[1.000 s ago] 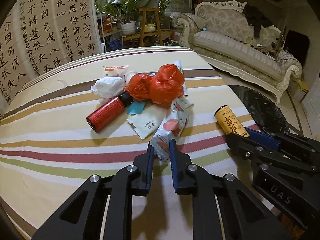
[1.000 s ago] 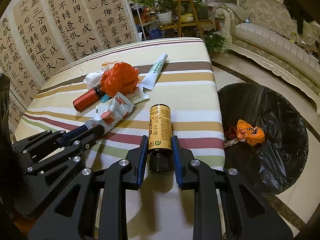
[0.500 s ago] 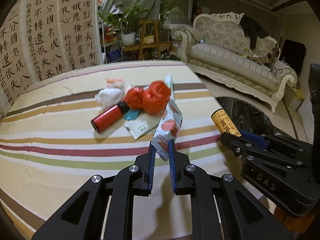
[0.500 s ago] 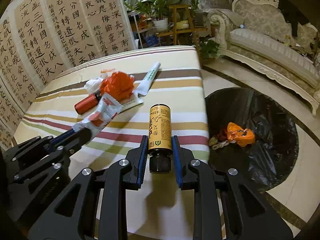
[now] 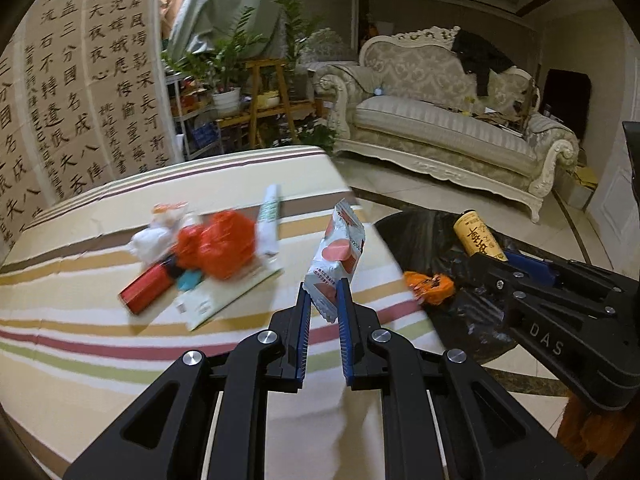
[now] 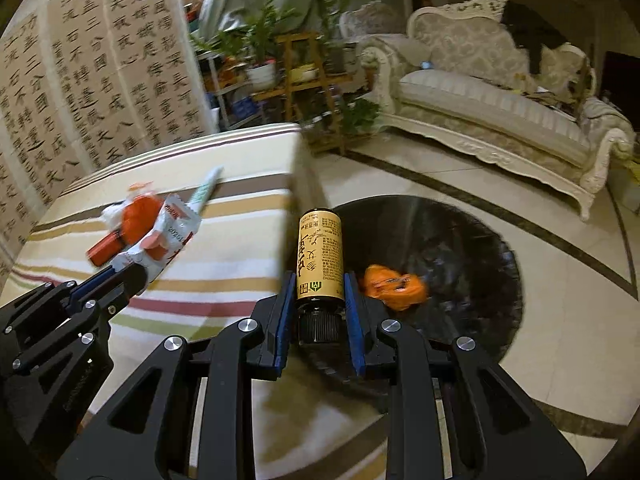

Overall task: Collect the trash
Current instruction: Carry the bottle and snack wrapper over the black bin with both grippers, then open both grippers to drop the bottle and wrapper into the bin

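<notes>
**Two pieces of trash held up by the bin**

At the edge of the striped counter [image 5: 100, 344], both tongs hold trash. The left tongs [image 5: 323, 300] are nearly closed and pinch the bottom of a white and pink snack wrapper [image 5: 340, 250]. The wrapper stands up in the air, over the counter's right edge.

The right tongs [image 6: 320, 296] are nearly closed too. They squeeze a small yellow bottle [image 6: 320, 256] near its black cap. The bottle points away from the camera and hangs over the near rim of the trash bin [image 6: 472, 240]. The bin stands on the floor just beside the counter and has a black bag in it. An orange wrapper [image 6: 394, 286] lies inside the bin.

More trash sits in a pile on the counter. There is a crumpled red bag [image 5: 218, 246], a red bottle [image 5: 146, 292] lying on its side, a white tissue [image 5: 150, 242], a white tube [image 5: 269, 220] and a flat pale packet [image 5: 224, 300]. The pile looks blurry.
</notes>
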Motion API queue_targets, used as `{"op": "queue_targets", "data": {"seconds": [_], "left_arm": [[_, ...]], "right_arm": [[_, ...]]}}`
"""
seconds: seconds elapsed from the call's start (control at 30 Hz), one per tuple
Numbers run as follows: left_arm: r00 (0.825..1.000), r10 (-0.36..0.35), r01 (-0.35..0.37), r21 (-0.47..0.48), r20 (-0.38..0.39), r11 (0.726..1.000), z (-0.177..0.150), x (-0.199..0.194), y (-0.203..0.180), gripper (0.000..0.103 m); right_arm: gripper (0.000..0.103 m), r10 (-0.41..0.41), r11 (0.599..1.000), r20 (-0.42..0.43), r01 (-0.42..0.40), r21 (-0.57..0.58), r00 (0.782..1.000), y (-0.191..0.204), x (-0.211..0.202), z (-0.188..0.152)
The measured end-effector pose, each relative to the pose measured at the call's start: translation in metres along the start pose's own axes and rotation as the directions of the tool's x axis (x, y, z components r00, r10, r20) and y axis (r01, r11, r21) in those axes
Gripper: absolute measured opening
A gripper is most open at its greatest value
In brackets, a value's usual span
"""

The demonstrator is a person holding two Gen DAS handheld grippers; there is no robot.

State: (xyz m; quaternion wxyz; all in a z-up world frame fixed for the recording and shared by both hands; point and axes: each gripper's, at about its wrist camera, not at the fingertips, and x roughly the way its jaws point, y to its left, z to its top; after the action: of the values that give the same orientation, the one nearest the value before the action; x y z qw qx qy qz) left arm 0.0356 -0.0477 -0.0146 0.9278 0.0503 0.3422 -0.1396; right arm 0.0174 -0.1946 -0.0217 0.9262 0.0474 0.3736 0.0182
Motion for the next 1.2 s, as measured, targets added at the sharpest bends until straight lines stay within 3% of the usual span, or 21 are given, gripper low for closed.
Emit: {"op": "queue_targets", "data": {"seconds": [0.47, 0.93, 1.03, 1.07, 1.2], "left_arm": [[0.999, -0.030, 0.033, 0.104, -0.033, 0.994, 0.024, 0.046, -0.056, 0.014], [0.995, -0.011, 0.024, 0.132, -0.098, 0.991, 0.033, 0.077, -0.075, 0.017], [0.994, -0.006, 0.020, 0.124, -0.109, 0.992, 0.033, 0.079, -0.072, 0.039], [0.994, -0.005, 0.017, 0.116, -0.105, 0.993, 0.033, 0.078, -0.070, 0.051], [0.996, 0.000, 0.008, 0.099, -0.086, 0.995, 0.033, 0.073, -0.067, 0.056]], "right_arm": [[0.023, -0.075, 0.995, -0.002, 0.075, 0.060, 0.997, -0.058, 0.028, 0.013], [0.024, -0.082, 0.990, -0.038, 0.086, 0.115, 0.996, -0.089, 0.056, 0.014], [0.034, -0.083, 0.988, -0.036, 0.087, 0.125, 0.996, -0.091, 0.055, 0.013], [0.038, -0.089, 0.987, -0.030, 0.092, 0.129, 0.996, -0.092, 0.054, 0.012], [0.040, -0.093, 0.986, -0.022, 0.096, 0.140, 0.995, -0.093, 0.048, 0.011]]}}
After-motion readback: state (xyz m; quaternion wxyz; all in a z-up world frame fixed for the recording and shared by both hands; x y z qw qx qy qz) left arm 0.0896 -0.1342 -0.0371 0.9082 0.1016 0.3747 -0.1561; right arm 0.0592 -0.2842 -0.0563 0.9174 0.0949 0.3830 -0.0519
